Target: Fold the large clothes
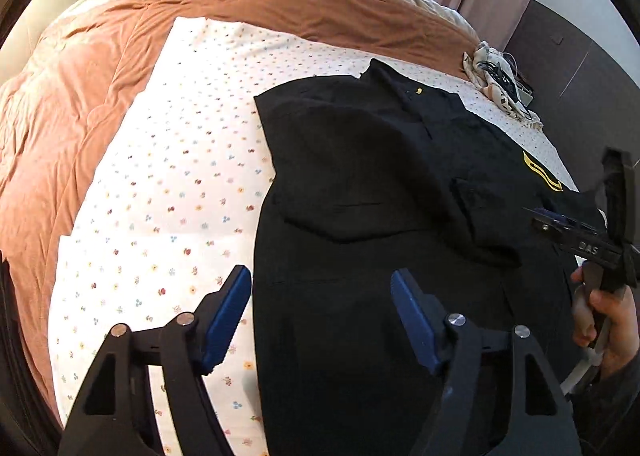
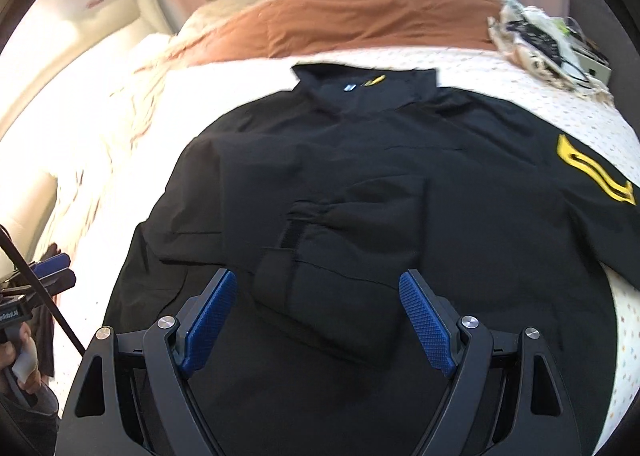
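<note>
Spread flat on floral sheet (image 1: 168,159), collar toward orange duvet (image 1: 280,3): black jacket (image 2: 360,175), hem cut off below frame, one sleeve folded across chest. Hovering above it, left gripper (image 1: 320,312) and right gripper (image 2: 316,316), jaws wide, gripping nothing. Blurred clutter pile (image 2: 536,43) at bed edge.

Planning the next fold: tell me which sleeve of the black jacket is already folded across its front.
The sleeve without the patch, its cuff lying on the black jacket chest between the open right gripper fingers. The other sleeve, bearing the yellow patch, lies outward.
</note>
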Motion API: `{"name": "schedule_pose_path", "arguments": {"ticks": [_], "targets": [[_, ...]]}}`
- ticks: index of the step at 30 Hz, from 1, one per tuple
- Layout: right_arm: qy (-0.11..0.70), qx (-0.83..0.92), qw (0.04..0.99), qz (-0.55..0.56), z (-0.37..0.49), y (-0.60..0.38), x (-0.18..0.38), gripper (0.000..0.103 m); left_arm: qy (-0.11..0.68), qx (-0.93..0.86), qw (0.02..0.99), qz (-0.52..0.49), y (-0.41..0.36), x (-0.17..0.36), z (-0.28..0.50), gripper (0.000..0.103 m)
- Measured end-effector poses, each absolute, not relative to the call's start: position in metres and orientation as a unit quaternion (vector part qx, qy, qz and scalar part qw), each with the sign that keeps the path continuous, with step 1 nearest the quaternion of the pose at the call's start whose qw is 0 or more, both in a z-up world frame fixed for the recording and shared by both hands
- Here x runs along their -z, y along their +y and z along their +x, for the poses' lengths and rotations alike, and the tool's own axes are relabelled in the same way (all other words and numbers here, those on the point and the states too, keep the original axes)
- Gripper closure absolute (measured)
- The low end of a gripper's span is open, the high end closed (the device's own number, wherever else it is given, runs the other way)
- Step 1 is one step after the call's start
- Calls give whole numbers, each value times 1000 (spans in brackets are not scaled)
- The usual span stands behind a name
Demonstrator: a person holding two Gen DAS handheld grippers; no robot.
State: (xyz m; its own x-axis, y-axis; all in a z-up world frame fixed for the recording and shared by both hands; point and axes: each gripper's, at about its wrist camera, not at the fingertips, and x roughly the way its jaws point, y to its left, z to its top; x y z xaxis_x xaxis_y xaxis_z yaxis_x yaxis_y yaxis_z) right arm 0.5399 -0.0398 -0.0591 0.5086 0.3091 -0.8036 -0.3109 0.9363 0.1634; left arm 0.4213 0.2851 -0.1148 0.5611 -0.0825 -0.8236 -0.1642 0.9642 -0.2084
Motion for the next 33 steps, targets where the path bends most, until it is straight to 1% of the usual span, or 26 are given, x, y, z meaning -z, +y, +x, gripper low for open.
{"name": "schedule_pose_path", "arguments": {"ticks": [1,3,4,5,6,8,13,15,16,17,18,20,22,23,31,33], "targets": [[469,-178,865,-2,545,-33,64,21,467,-24,874,-135,289,118,420,30],[479,-171,861,-10,556,-21,75,33,467,-22,873,-139,293,125,418,30],[486,-167,858,-14,561,-16,82,36,469,-22,872,-141,295,129,418,31],[493,-165,854,-18,567,-12,88,40,471,-21,870,-142,296,132,417,34],[498,-161,852,-22,571,-7,93,41,474,-21,869,-143,296,134,417,39],[501,-157,850,-28,576,2,99,42,481,-19,865,-143,297,140,421,41],[514,-151,842,-53,587,17,119,42,495,-15,859,-131,292,151,432,41],[513,-150,842,-68,589,19,122,53,499,-14,857,-128,289,154,436,41],[511,-153,843,-65,590,17,121,57,501,-16,856,-126,289,157,438,41],[509,-158,844,-57,591,14,119,68,503,-17,855,-122,288,160,440,41],[506,-160,846,-53,590,10,115,72,506,-18,854,-120,287,164,442,41],[493,-164,853,-46,588,0,104,76,513,-20,851,-114,284,171,446,41],[483,-167,858,-43,586,-11,93,77,517,-22,848,-109,283,176,451,45],[478,-168,861,-41,584,-19,88,77,521,-23,846,-107,282,179,455,48],[422,-139,896,7,584,-97,47,77,526,-38,842,-110,284,186,475,48],[410,-124,903,25,584,-118,39,74,529,-44,841,-103,285,187,481,48]]}}
